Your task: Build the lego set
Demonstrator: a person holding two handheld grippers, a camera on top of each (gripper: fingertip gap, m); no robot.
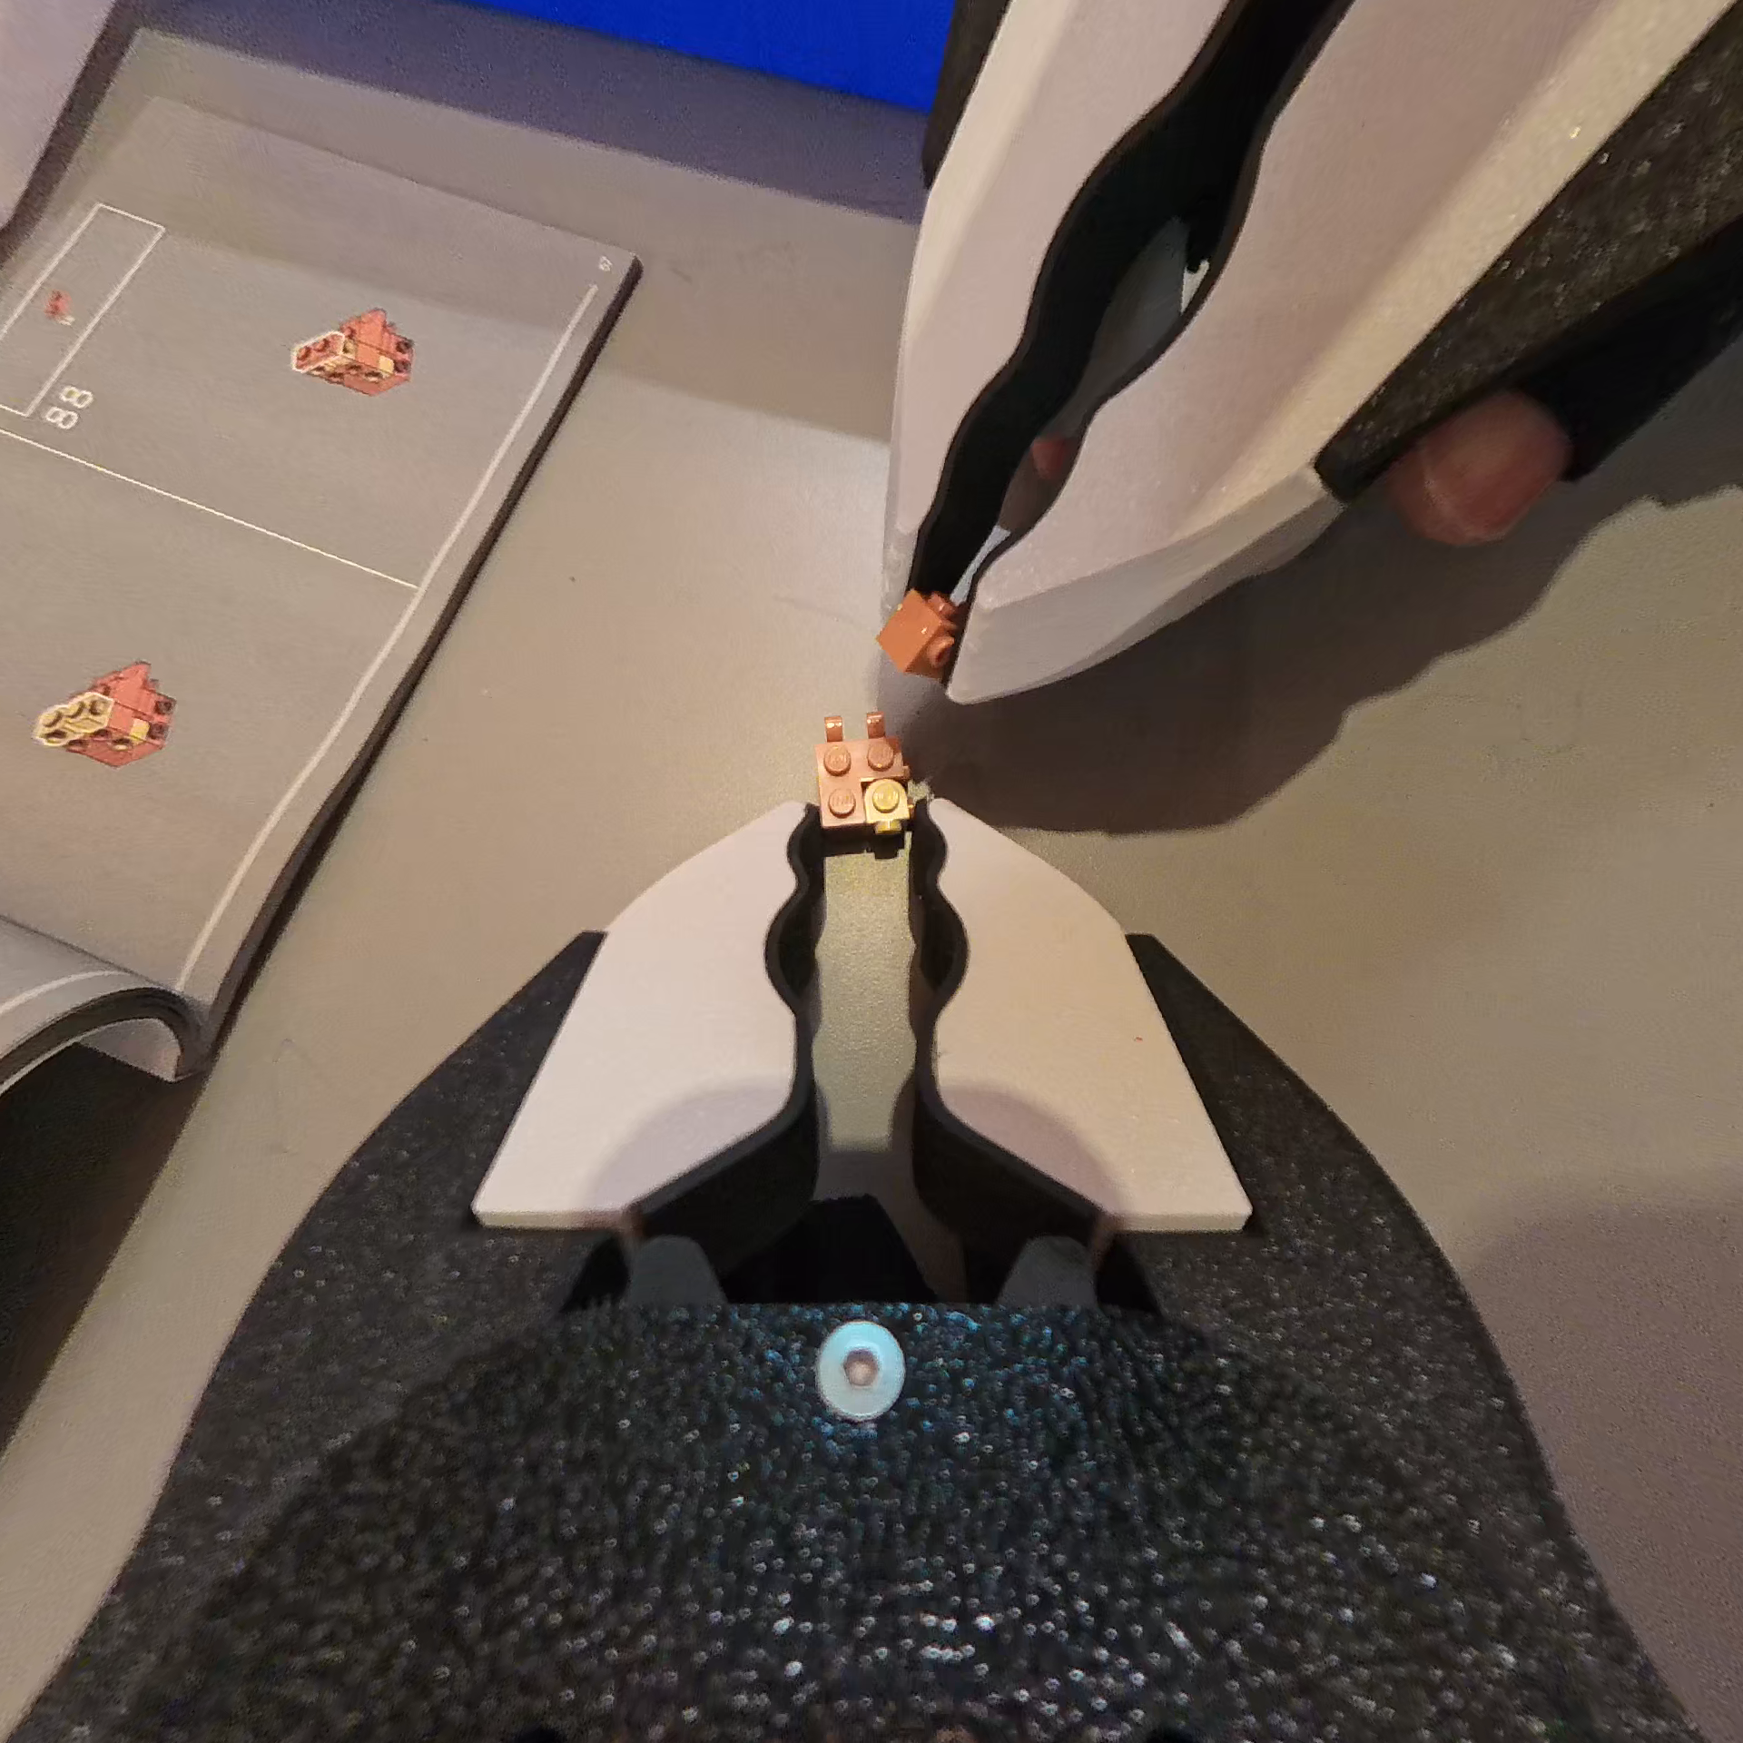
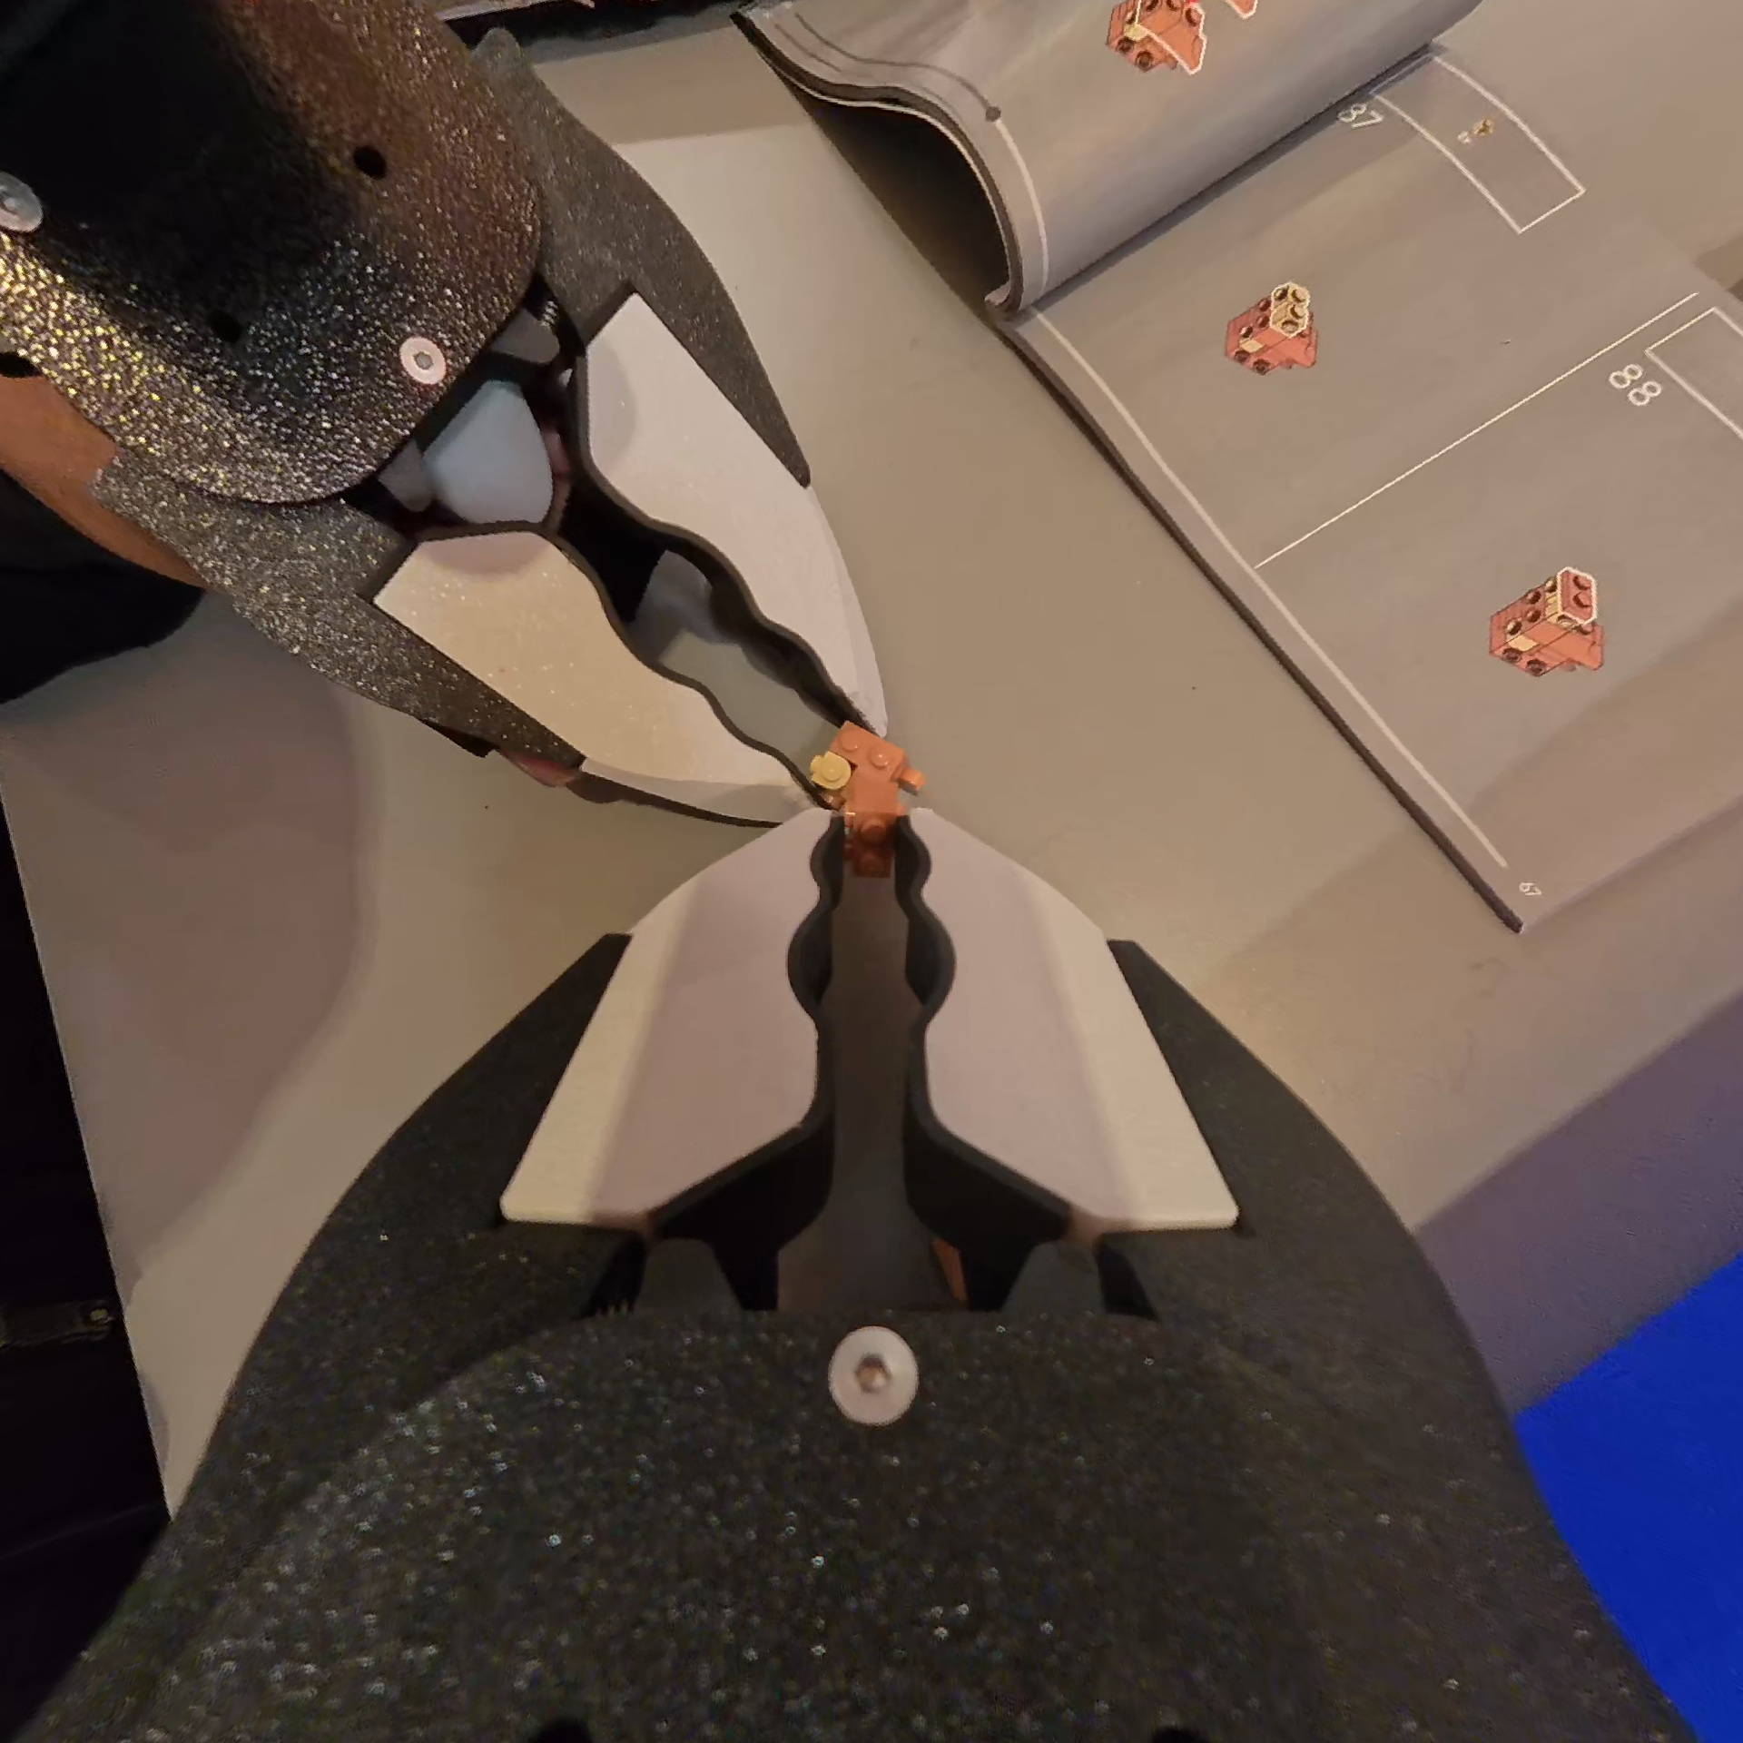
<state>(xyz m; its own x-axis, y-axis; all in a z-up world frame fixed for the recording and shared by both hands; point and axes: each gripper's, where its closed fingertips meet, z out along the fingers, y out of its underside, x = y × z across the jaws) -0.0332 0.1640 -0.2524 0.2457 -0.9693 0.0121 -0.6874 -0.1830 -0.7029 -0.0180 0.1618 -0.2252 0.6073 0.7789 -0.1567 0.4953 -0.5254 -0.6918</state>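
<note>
Hiding much of the small brown brick (image 2: 870, 842), right gripper (image 2: 870, 830) pinches it.

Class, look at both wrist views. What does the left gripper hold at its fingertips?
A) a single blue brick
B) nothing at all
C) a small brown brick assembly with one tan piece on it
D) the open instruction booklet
C: the left gripper is closed on a small brown brick assembly carrying a tan piece, while the right gripper holds a separate small brown brick.
</note>
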